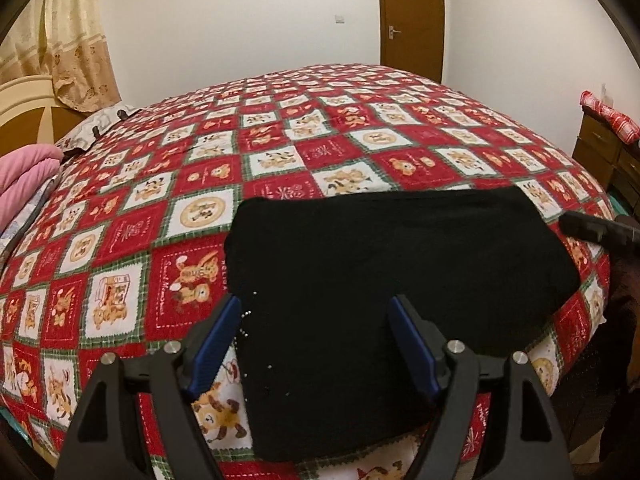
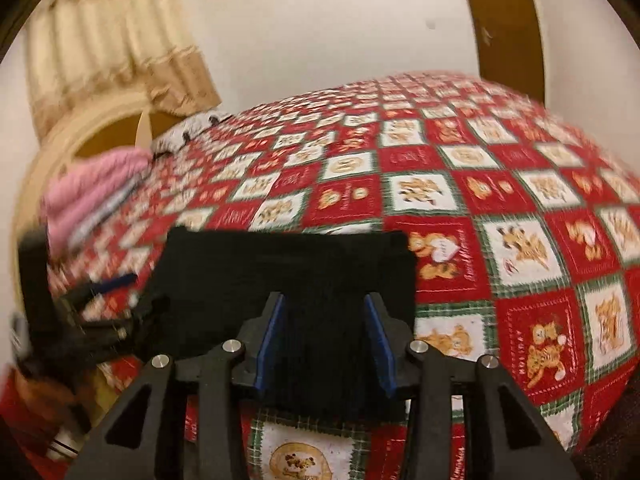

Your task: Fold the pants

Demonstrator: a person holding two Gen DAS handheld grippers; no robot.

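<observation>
Black pants (image 1: 384,264) folded into a compact block, flat on bed (image 1: 280,128) near its close edge, on red-and-white checked bear-print cover. Far edge of block straight; small white specks along its left edge in left wrist view.

Left gripper (image 1: 316,312) above near-left part of pants, angled down. Jaws wide apart, blue pads facing inward, nothing pinched; fabric seen between them, not pressed.

Right gripper (image 2: 324,308) over near edge of pants (image 2: 288,276), angled down. Jaws apart, narrower than left. Dark cloth visible between pads; no pad contact made out, view blurred. Tip of right gripper (image 1: 592,228) also at right margin of left wrist view, just beside right end of pants. Left gripper (image 2: 100,300) blurred at left of right wrist view, at left side of block.

Pink bedding (image 1: 28,176) at head end, well apart from pants. Curtain (image 1: 68,32) and brown door (image 1: 412,12) behind bed. Drawers (image 1: 600,148) at right with red checked cloth on top.
</observation>
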